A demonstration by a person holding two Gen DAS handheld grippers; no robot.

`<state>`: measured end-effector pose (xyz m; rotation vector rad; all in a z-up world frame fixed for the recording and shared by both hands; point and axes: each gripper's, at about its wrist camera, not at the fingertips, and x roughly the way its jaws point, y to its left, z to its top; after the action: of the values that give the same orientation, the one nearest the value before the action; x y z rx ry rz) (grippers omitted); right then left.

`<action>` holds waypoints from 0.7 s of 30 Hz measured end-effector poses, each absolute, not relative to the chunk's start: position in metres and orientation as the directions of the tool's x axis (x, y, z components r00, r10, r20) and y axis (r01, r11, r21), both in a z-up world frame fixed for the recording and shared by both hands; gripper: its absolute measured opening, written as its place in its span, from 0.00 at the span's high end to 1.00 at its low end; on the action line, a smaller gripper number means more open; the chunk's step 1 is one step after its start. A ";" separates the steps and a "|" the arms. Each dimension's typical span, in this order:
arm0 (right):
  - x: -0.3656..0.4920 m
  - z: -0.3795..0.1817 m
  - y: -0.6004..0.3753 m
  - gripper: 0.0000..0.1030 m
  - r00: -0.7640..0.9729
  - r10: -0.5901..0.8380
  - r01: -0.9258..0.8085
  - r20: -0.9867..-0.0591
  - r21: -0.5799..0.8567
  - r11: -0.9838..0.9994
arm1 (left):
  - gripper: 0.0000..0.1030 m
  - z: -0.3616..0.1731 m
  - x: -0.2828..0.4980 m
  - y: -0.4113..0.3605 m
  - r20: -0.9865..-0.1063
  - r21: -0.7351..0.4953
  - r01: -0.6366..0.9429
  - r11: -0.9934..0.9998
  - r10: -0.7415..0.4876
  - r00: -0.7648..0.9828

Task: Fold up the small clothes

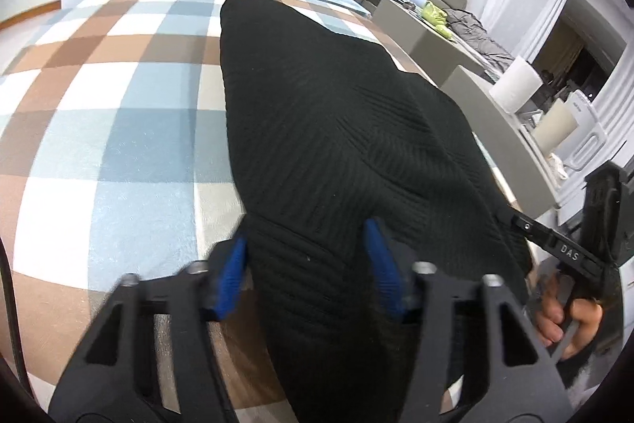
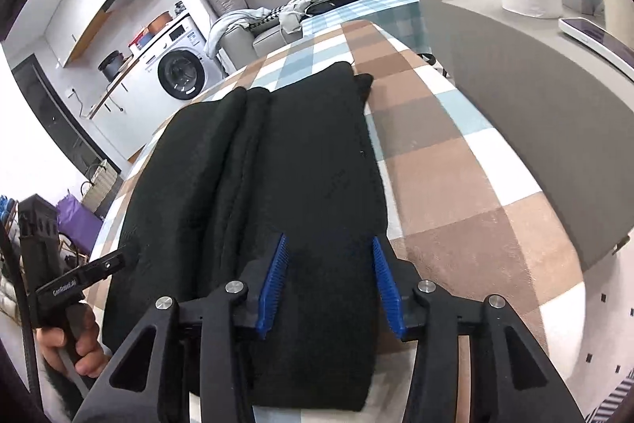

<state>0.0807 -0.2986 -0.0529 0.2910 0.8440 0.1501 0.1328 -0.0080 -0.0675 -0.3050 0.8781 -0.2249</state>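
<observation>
1. Hovering over a black knit garment spread on the checked tablecloth, we have both tools angled down at its near edge.
2. Our left gripper has its blue pads partly spread; the near end of the cloth runs up between them, but we can't see either pad pressing it (so no pinch there, as far as we can judge).
3. Our right gripper is much the same — jaws partly spread, fabric lying under and between them, the right pad close to the garment's right-hand edge, nothing clamped.
4. From the right wrist view the piece looks already folded lengthwise: a long ridge of doubled cloth runs down its left half, and a small tab pokes out at the far end.
5. To do this step well, we'd say get both pairs of pads onto the near hem at matching spots, take all the layers at once, and close firmly before lifting — a ribbed knit like this will probably slide layer over layer if only the top ply is caught.
6. Then carry the hem evenly toward the far end, keeping both hands level so the fold lands square.
7. Watch the table's right edge; the garment lies near it in the left wrist view.
</observation>
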 end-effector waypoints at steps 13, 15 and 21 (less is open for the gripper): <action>0.095 -0.059 -0.250 0.70 0.627 0.233 -0.110 -0.743 0.212 0.971 | 0.84 -0.064 0.124 0.001 -0.719 -0.259 0.065 0.964 -0.237 0.653; 0.098 -0.059 -0.240 0.70 0.619 0.247 -0.134 -0.745 0.209 0.969 | 0.84 -0.064 0.117 0.016 -0.718 -0.264 0.042 0.964 -0.225 0.658; 0.106 -0.060 -0.193 0.70 0.581 0.296 -0.233 -0.758 0.193 0.953 | 0.84 -0.060 0.094 0.061 -0.720 -0.224 -0.040 0.974 -0.137 0.680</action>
<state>0.1064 -0.1934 -0.0604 0.0748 0.8996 0.3092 0.0936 0.0607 -0.0595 -0.2292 0.8227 -0.0553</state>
